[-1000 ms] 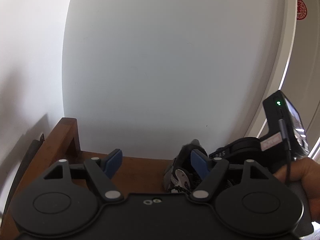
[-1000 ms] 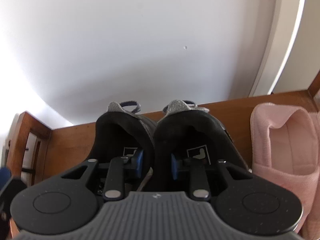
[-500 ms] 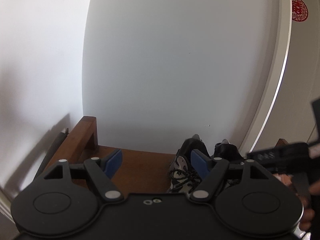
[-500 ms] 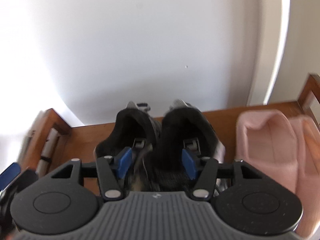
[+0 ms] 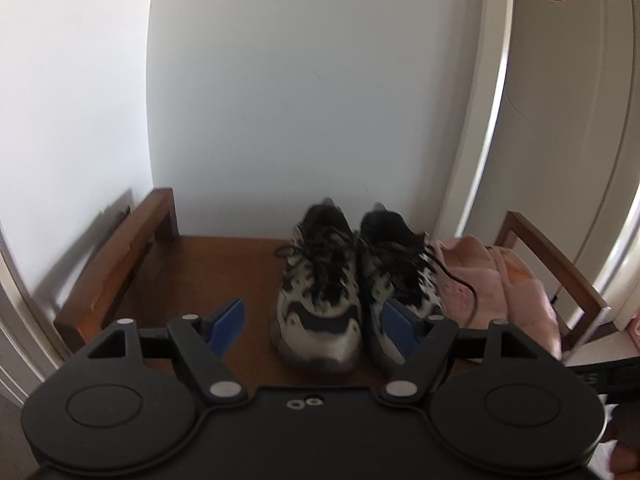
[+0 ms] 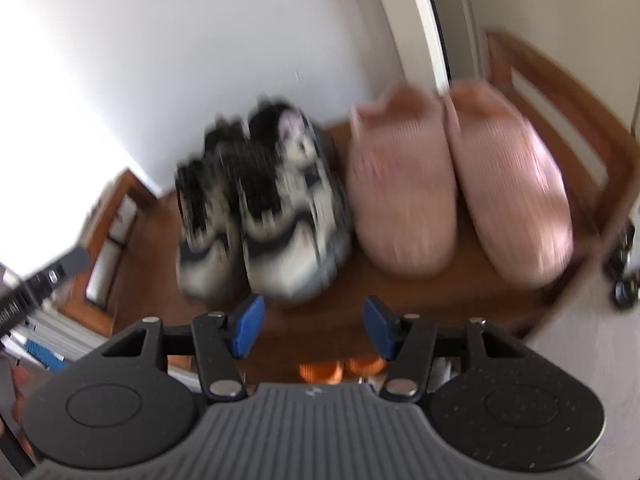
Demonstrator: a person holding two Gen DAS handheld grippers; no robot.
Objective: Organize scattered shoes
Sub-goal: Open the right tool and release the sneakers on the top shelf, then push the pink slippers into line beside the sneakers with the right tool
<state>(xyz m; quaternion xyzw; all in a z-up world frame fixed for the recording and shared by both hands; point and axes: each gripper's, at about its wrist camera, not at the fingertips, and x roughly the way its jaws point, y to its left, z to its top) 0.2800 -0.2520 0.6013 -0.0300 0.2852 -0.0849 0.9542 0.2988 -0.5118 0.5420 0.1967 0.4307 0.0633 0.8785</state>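
A pair of black-and-white sneakers [image 5: 324,280] stands side by side on the top of a wooden shoe rack [image 5: 224,268], toes toward me; it also shows, blurred, in the right wrist view [image 6: 272,216]. A pair of pink slippers [image 6: 452,188] sits to their right, partly seen in the left wrist view [image 5: 496,284]. My left gripper [image 5: 316,326] is open and empty, in front of the sneakers. My right gripper [image 6: 312,326] is open and empty, above the rack's front edge.
A white wall [image 5: 304,92] rises behind the rack, with a door frame [image 5: 488,120] at the right. The rack has raised wooden side rails [image 5: 132,248]. Orange shoes [image 6: 340,368] show on a lower shelf. The other gripper's edge [image 6: 40,284] shows at the left.
The right gripper has opened, let go of the sneakers and pulled back and up. The left gripper has also drawn back, so both pairs show whole on the rack.
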